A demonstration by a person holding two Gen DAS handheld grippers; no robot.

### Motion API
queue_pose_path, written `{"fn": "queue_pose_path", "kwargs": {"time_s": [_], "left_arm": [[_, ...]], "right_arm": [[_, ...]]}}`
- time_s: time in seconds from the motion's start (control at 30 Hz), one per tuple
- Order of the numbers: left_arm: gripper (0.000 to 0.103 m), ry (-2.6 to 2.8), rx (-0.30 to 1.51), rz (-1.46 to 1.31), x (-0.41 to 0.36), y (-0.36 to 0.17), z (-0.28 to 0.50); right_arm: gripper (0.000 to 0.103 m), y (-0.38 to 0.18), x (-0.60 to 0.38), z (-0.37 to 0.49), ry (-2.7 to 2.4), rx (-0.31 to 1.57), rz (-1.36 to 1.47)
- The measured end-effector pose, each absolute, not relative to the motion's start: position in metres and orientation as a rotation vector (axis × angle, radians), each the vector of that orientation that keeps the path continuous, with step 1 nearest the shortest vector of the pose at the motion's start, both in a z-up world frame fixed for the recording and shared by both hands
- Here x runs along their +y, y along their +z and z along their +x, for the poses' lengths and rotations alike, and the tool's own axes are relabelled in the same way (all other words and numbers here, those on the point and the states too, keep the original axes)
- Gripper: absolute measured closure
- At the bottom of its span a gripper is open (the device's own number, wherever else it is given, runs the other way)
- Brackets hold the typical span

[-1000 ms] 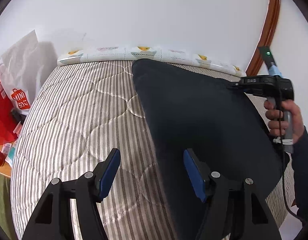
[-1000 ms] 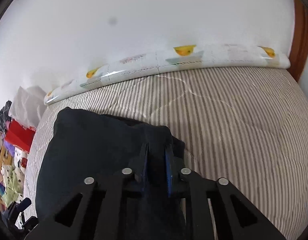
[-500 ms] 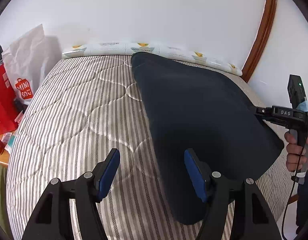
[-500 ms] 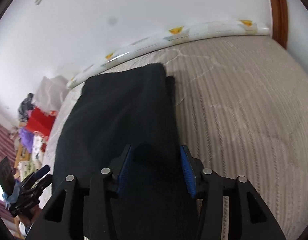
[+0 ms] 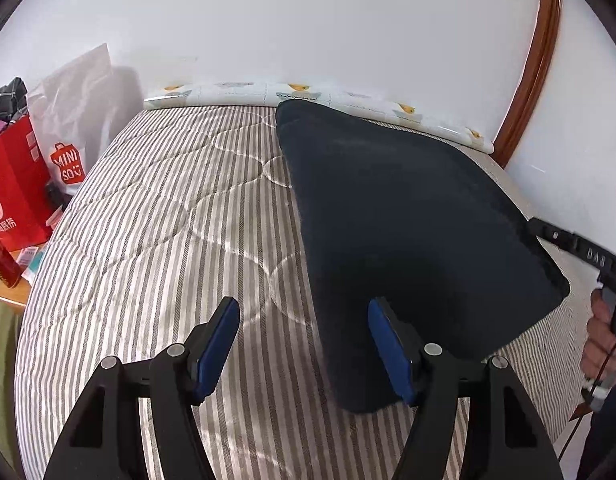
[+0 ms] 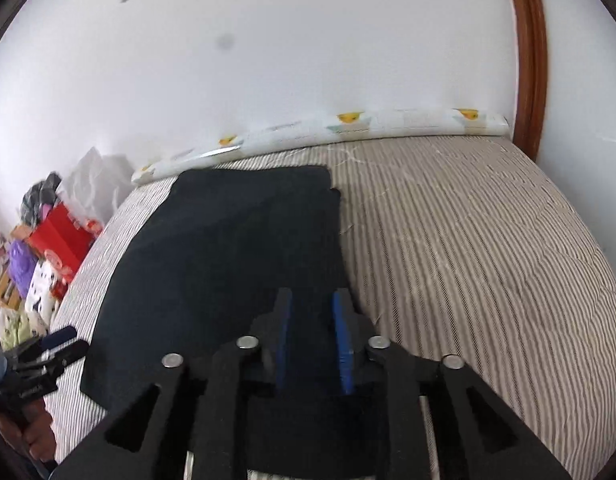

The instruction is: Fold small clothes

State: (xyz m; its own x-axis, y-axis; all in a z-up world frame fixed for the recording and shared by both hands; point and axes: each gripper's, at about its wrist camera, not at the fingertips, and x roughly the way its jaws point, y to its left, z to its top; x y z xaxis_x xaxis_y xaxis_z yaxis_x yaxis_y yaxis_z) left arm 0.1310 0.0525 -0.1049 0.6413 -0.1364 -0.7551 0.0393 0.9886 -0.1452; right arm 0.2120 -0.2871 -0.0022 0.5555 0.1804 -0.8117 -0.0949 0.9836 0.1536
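Note:
A dark navy garment (image 5: pixel 408 232) lies flat and folded on the striped mattress (image 5: pixel 167 220); it also shows in the right wrist view (image 6: pixel 227 248). My left gripper (image 5: pixel 303 344) is open and empty, above the garment's near left edge, its right finger over the cloth. My right gripper (image 6: pixel 312 340) hovers over the garment's near right corner with the jaws partly open, a gap between the blue pads (image 6: pixel 342 344), and nothing clamped between them. The right gripper also shows at the garment's right edge in the left wrist view (image 5: pixel 576 248).
A patterned roll (image 6: pixel 348 128) lies along the wall at the mattress's far edge. Red and white shopping bags (image 5: pixel 23 188) and clutter stand left of the bed. A wooden door frame (image 5: pixel 528 72) is at the right. Bare mattress lies right of the garment (image 6: pixel 468 240).
My right gripper opened off the garment's corner, pulled back and is now narrowing again. The garment now lies flat. My left gripper stayed open and drew back slightly.

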Motion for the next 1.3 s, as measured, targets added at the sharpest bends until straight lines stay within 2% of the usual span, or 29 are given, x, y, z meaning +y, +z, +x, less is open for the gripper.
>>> {"fn": "queue_pose_path", "kwargs": {"time_s": [0.07,0.3,0.37,0.73,1.0,1.13,1.27,1.3], "left_arm": [[0.038,-0.094,0.868,-0.113,0.051,-0.105,0.128],[0.035,-0.114,0.876,-0.123,0.050,-0.111,0.116],[0.035,-0.116,0.879,-0.134,0.051,-0.113,0.113],[0.035,-0.103,0.899,-0.132,0.046,-0.105,0.106],[0.034,-0.089,0.866,-0.119,0.036,-0.077,0.075],[0.026,-0.076,0.827,-0.117,0.031,-0.056,0.051],[0.022,-0.067,0.798,-0.102,0.025,-0.037,0.028],[0.020,-0.064,0.787,-0.100,0.024,-0.032,0.021]], "right_arm": [[0.071,-0.007,-0.282,0.206,0.170,0.982,0.071],[0.068,-0.019,-0.286,0.190,0.107,1.007,0.052],[0.060,-0.017,-0.286,0.185,0.083,1.002,0.036],[0.060,-0.010,-0.279,0.172,0.013,1.022,-0.007],[0.057,0.022,-0.279,0.146,-0.010,1.024,0.013],[0.037,0.052,-0.280,0.122,0.000,0.976,0.017],[0.024,0.081,-0.287,0.090,-0.011,0.922,0.026],[0.024,0.088,-0.289,0.082,-0.020,0.914,0.029]]}}
